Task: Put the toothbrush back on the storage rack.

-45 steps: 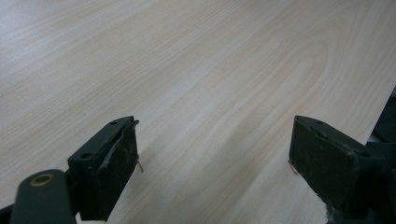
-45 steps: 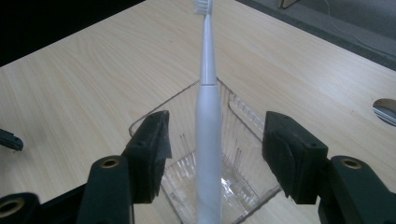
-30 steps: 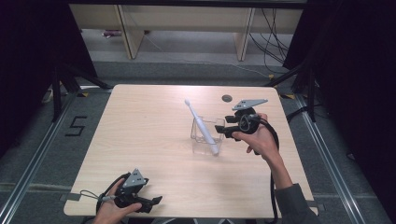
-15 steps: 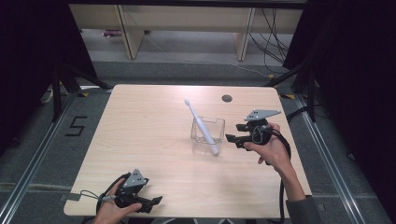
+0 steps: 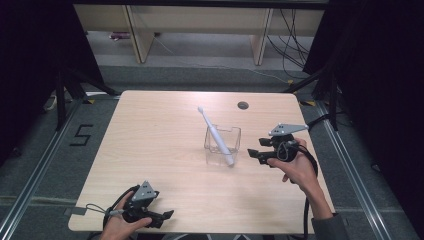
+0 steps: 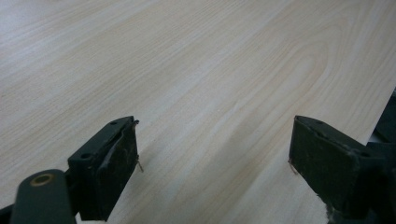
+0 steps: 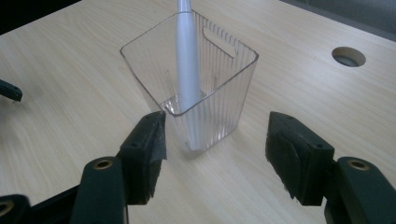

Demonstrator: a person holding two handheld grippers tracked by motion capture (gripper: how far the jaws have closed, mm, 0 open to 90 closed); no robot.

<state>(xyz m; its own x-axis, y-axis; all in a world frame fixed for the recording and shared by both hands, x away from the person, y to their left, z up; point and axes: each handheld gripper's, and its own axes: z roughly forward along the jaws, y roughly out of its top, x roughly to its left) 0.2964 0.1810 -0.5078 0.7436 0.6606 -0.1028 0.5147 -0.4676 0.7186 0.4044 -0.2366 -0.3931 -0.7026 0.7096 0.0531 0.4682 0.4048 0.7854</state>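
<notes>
Spanning the high view, the wooden surface carries a clear ribbed holder near centre, a white toothbrush leaning toward 11 o'clock, its head cropped in the right gripper view. Right gripper, at 3 o'clock, gapes empty just short of it. Left gripper, at 7 o'clock, gapes empty. A grommet hole sits at 1 o'clock.

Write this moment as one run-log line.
toothbrush: leaning in clear cup | right gripper: open beside cup | left gripper: open, idle

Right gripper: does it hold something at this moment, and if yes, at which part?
Nothing is held. The right gripper is open, apart from the clear container with the toothbrush inside. The left gripper is open and empty too.
</notes>
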